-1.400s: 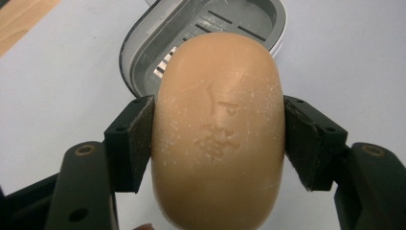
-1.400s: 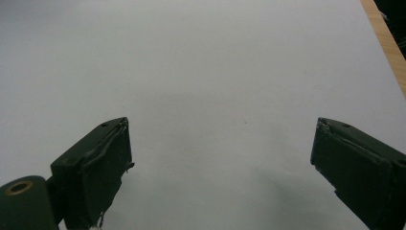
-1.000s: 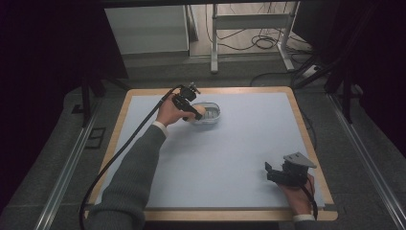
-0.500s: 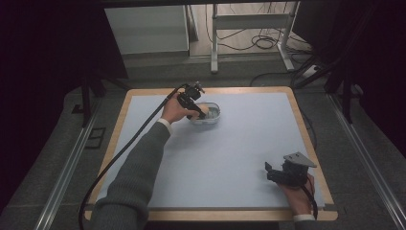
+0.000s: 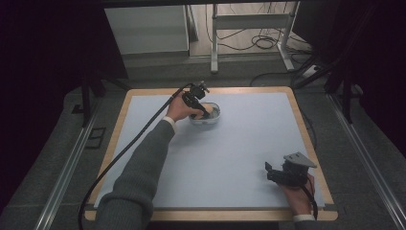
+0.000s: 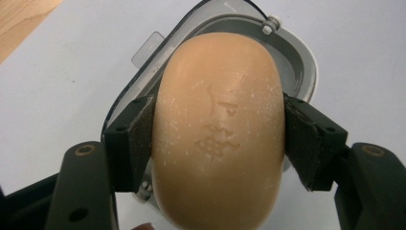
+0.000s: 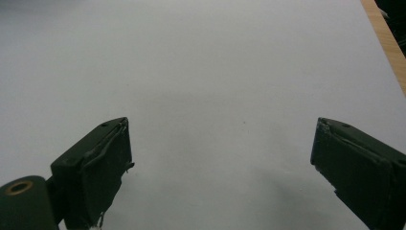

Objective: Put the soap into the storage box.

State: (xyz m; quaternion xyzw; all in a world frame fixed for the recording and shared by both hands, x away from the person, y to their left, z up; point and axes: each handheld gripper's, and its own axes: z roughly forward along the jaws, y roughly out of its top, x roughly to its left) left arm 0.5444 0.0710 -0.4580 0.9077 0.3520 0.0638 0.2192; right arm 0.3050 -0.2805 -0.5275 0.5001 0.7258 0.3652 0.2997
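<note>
Left hand-held gripper [image 6: 218,139] is pinching a tan oval soap bar [image 6: 218,129] sideways, steadying it over a grey soap dish [image 6: 297,62] at the worktop's [image 5: 239,153] twelve o'clock; right hand-held gripper [image 7: 220,167], spread, is idling at five o'clock.

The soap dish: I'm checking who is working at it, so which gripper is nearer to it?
Left. The left gripper is right over the soap dish, shut on the soap bar. The right gripper rests far off near the table's front right corner.

Tan soap bar [image 6: 218,129] between both pads of the left gripper [image 6: 218,139], above a grey dish [image 6: 301,62].
</note>
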